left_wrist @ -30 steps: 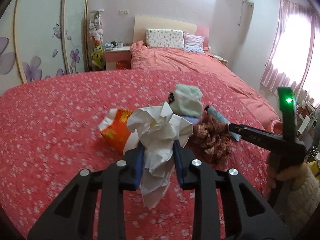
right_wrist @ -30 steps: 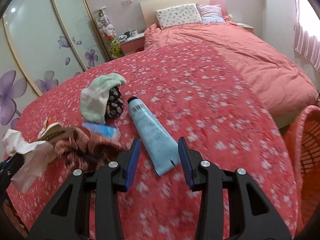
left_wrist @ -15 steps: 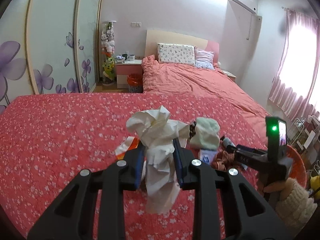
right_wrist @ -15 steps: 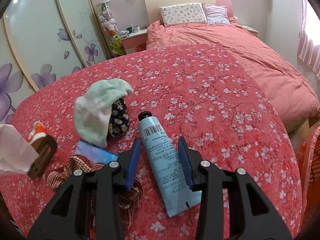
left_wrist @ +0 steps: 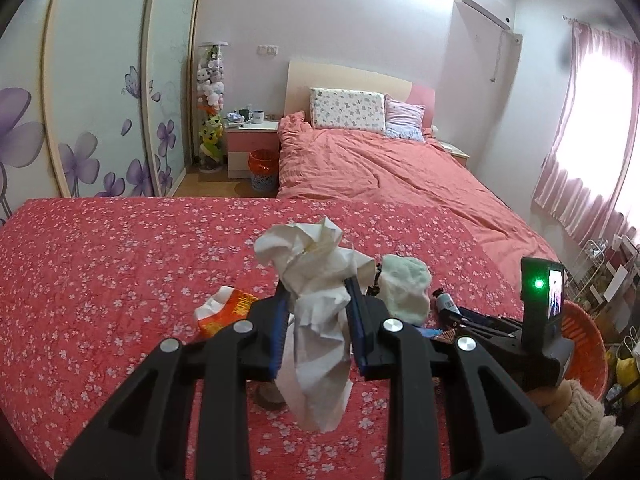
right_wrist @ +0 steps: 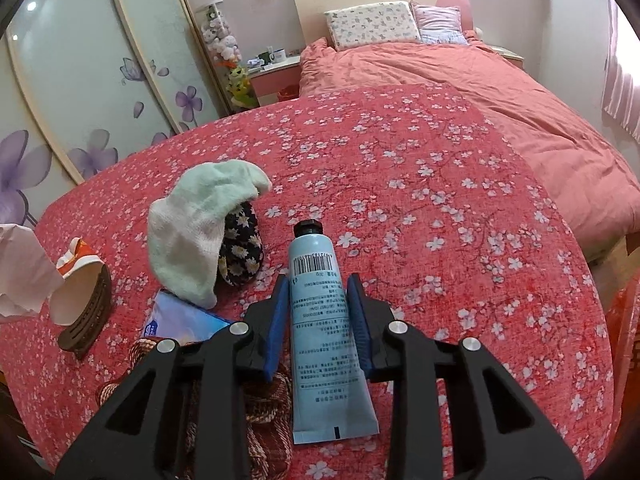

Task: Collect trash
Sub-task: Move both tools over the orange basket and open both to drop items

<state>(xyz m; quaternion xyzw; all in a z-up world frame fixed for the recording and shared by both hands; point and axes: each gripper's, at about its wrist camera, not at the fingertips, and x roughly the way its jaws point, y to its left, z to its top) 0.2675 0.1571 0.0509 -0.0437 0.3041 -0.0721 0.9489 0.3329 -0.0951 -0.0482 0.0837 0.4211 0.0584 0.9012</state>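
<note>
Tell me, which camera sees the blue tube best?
The right wrist view: the blue tube lies full length, cap to crimped end, between the closing right gripper fingers. The left wrist view shows only its black cap end, past the crumpled tissue.

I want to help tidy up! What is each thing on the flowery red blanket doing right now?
Crumpled white tissue: pinched in left hand-held gripper, lifted.
Light blue plastic tube: capped, lying flat, right hand-held gripper closing around it.
Mint fluffy sock: draped over black daisy-print slipper.
Orange paper wrapper: crumpled, lying loose.
</note>
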